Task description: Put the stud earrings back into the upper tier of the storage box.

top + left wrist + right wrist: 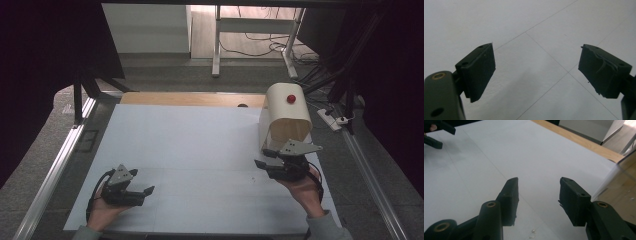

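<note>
Bread box (pixel 284 120) with a red knob (pixel 291 98) stands at the table's (pixel 190 150) far right, its arched mouth facing the person. Right tool (pixel 267 159) hovers just before that mouth, released and empty; left tool (pixel 142 192) waits well apart, also released. Best approach, I judge: keep the right tool level and steady the box before touching it.
</note>
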A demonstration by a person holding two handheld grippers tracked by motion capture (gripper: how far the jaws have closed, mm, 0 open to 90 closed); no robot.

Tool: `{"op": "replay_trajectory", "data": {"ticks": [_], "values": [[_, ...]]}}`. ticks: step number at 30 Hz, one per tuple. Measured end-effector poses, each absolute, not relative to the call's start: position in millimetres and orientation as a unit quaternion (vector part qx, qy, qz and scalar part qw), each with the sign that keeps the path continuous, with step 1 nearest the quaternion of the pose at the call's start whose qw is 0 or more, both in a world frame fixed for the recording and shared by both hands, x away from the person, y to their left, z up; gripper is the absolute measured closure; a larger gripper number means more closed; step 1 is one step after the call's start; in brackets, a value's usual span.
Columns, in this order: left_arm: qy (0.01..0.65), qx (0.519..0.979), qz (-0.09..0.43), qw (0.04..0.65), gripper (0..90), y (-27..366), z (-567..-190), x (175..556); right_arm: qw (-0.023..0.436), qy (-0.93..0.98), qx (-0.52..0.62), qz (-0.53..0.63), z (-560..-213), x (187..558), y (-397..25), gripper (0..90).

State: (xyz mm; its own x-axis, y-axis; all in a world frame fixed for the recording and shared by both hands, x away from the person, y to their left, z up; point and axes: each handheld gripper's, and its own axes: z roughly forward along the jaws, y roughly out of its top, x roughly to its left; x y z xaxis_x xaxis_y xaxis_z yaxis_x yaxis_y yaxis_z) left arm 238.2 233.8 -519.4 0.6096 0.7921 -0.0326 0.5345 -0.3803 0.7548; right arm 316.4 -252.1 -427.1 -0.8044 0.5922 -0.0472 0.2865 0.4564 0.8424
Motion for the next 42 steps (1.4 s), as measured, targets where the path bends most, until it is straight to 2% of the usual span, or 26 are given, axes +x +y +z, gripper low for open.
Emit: {"op": "replay_trajectory", "data": {"ticks": [10,30,35,42], "values": [[0.407,0.814,0.168,0.378,13.9,233,-520,238,0.161,0.874,0.255,0.382,-457,323,-233,47.3],[0.404,0.818,0.164,0.375,13.9,233,-521,239,0.138,0.902,0.274,0.304,-499,337,-231,45.5],[0.403,0.819,0.164,0.374,13.9,232,-522,239,0.134,0.903,0.283,0.296,-505,340,-233,46.5],[0.403,0.82,0.162,0.372,13.9,231,-522,239,0.129,0.904,0.285,0.292,-508,344,-233,52.3]]}}
